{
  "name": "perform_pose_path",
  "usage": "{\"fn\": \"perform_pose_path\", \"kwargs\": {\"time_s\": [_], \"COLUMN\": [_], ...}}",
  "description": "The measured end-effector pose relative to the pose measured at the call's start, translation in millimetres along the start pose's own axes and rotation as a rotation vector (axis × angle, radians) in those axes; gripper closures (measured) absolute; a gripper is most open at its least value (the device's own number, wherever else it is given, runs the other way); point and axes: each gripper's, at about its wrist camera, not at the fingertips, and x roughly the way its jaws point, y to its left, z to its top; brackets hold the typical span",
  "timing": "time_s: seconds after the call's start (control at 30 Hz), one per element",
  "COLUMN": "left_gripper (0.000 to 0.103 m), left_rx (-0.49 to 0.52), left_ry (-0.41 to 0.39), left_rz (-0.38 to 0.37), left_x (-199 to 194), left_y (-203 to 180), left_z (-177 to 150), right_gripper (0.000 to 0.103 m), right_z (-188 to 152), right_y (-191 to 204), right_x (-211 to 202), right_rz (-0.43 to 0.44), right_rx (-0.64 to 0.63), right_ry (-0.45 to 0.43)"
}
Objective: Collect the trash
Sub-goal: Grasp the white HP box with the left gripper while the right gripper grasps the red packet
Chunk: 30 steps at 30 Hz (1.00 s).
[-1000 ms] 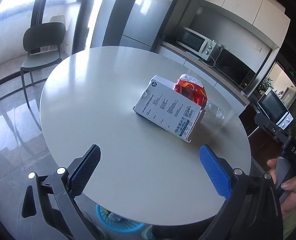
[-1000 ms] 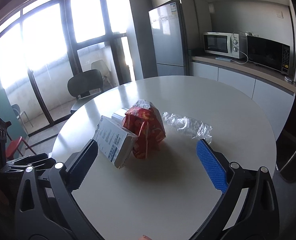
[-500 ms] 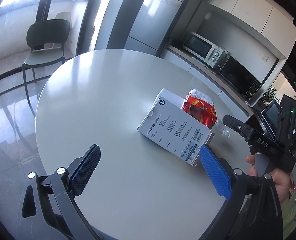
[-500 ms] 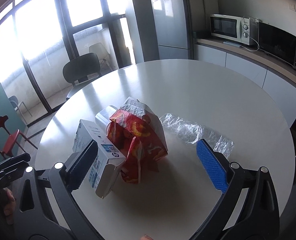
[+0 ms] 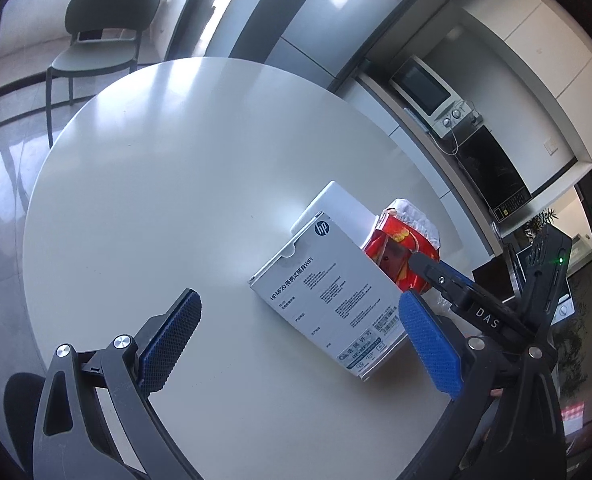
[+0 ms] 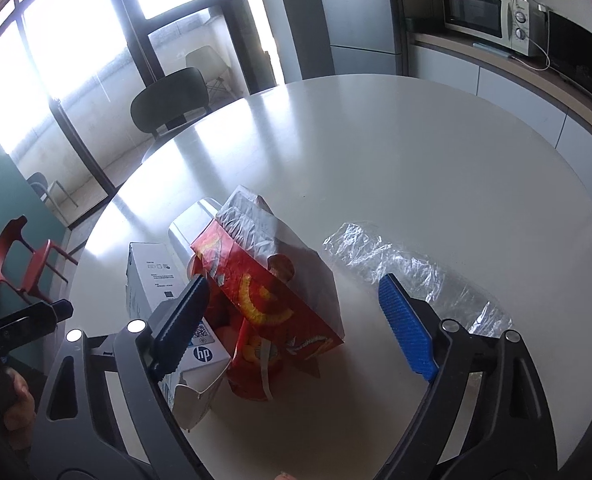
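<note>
1. Left wrist view: the left gripper [image 5: 299, 344] has its fingers spread wide over the round worktop [image 5: 156, 200], grasping nothing. The white box [image 5: 327, 300] lies just beyond the right fingertip, the red snack bag [image 5: 399, 248] behind it.
2. Right wrist view: the right gripper [image 6: 296, 320] has just been narrowing; its fingers straddle the red snack bag [image 6: 272, 292] without pressing it. Clear plastic wrap [image 6: 407, 264] lies beyond the right finger.

**Room and Background**

A round white table [image 6: 435, 168] fills the frame centre. Tall dark-framed windows [image 6: 76, 52] at upper left admit strong daylight. A dark chair [image 6: 170, 98] stands behind the table; a red chair [image 6: 20, 264] is at left. A steel refrigerator [image 6: 355, 12], microwave [image 6: 485, 18] and white cabinets [image 5: 535, 28] occupy the upper right. The floor [image 5: 0, 168] is glossy.
</note>
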Motion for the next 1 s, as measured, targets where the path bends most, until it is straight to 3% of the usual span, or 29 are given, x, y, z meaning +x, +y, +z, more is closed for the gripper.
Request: {"fn": "perform_pose_path", "kwargs": {"time_s": [0.27,0.4,0.6,0.9,1.0], "left_gripper": [0.006,0.006,0.006,0.008,0.019], "left_rx": [-0.146,-0.207,-0.21,-0.239,-0.212], "left_ry": [0.077,0.079,0.075,0.115,0.105], "left_rz": [0.012,0.02,0.048,0.033,0.025], "left_x": [40,52,59,68,67], "left_y": [-7,-8,-12,-6,-5], "left_z": [5,3,4,-7,-7], "right_gripper": [0.049,0.06,0.072,0.08,0.082], "right_z": [-6,-8,-13,-20,-23], "right_y": [2,0,-3,-5,-6], "right_x": [6,4,3,3,1], "right_rz": [0.057,0.064,0.068,0.07,0.056], "right_rx": [0.025,0.024,0.017,0.039,0.032], "right_ry": [0.024,0.022,0.024,0.024,0.021]}}
